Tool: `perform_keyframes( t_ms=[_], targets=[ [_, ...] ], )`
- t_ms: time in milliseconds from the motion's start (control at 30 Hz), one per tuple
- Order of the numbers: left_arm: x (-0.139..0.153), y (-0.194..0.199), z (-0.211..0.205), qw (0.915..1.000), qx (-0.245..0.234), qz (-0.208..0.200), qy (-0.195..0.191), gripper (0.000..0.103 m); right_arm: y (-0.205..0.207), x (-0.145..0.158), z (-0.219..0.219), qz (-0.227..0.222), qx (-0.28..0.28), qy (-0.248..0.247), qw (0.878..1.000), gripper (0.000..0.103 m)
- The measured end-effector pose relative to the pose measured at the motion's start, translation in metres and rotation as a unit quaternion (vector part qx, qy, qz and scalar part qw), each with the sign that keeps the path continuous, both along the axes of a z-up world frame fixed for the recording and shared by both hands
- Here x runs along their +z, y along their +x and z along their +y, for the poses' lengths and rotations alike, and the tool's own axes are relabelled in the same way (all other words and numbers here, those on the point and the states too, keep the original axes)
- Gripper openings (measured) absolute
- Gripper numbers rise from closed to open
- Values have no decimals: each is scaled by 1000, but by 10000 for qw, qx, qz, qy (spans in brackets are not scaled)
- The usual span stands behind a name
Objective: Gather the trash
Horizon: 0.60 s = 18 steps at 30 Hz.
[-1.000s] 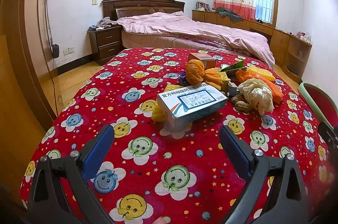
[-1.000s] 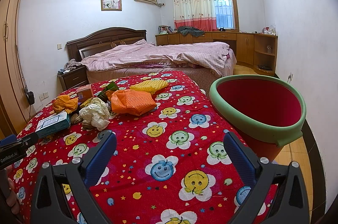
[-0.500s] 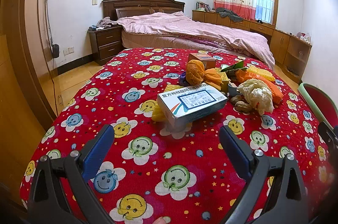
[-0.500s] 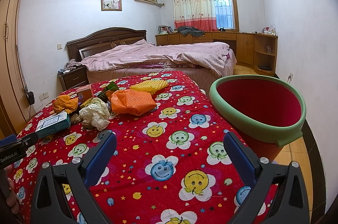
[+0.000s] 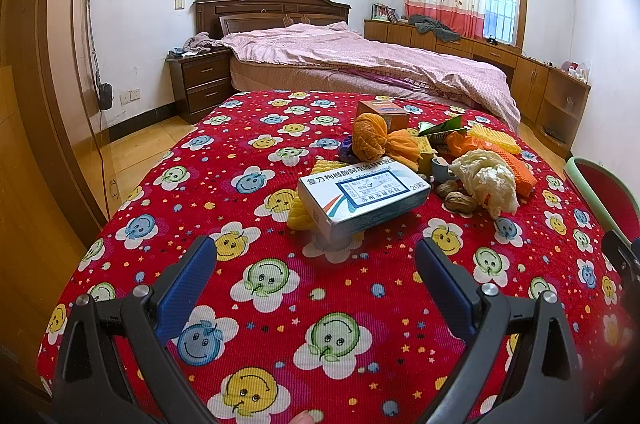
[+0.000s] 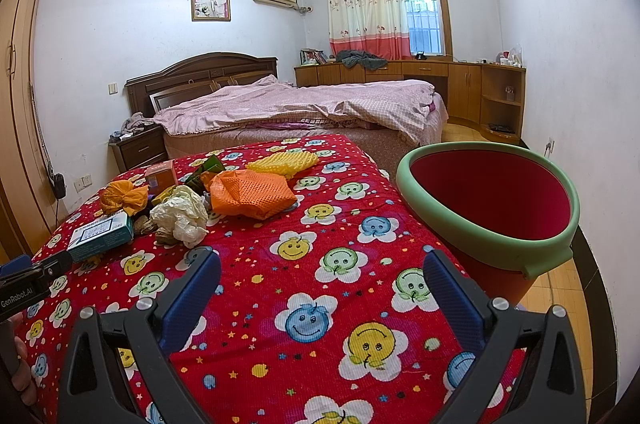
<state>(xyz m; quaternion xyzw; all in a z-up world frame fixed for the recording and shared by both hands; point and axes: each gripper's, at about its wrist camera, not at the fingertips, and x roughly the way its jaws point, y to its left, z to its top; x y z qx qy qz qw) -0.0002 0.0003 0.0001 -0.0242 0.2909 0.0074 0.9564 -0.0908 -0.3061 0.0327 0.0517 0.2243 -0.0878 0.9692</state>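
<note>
Left gripper [image 5: 316, 264] and right gripper [image 6: 322, 276], both spread wide and empty, poised above the red smiley-print cloth [image 5: 256, 224]. The nearest trash, a white medicine box [image 5: 362, 197], lies just ahead of the left gripper, fronting a heap of orange mesh bag [image 6: 252, 193], crumpled white wrapper [image 6: 182, 214] and peanut shells [image 5: 460, 201]. The red bin with green rim [image 6: 490, 199] stands beside the cloth's right edge, apparently empty. Collection appears not yet begun; the next move calls for advancing the left jaws astride the box.
</note>
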Motion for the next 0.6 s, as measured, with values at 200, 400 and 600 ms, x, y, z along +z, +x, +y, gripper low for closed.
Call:
perform_keyframes(
  t_ms=[200,400,600],
  targets=[
    [0,0,0,10000,0,2,0,99,0,0,0,0,0,0,10000,103],
    [0,0,0,10000,2,5,1,99,0,0,0,3,0,-1,10000,103],
    [0,0,1,10000,6,22,-1,99,1,0,0,5,1,6,10000,103]
  ],
)
